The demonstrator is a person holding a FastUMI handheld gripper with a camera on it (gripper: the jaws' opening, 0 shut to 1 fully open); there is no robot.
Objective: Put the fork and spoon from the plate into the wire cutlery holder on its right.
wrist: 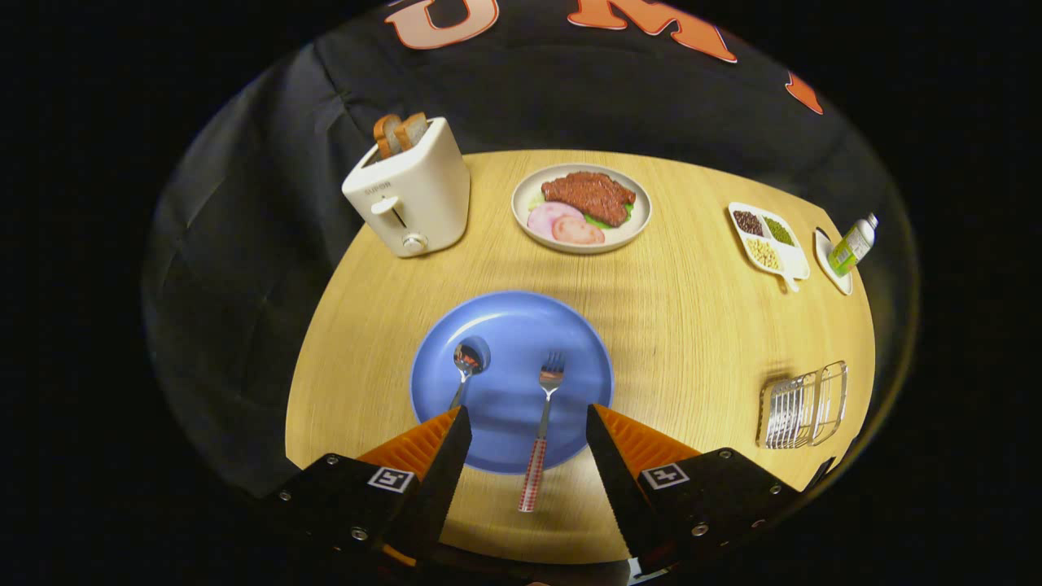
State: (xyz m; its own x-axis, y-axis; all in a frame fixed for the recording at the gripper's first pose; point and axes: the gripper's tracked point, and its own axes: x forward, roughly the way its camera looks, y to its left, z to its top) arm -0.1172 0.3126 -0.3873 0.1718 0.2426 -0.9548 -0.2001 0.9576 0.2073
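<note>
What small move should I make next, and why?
Probably lower the claw straight down onto the fork and close. Its fingers stand open with the fork's handle lying between them on the blue plate. The spoon sits by the left finger, and the wire holder waits on the right.
</note>
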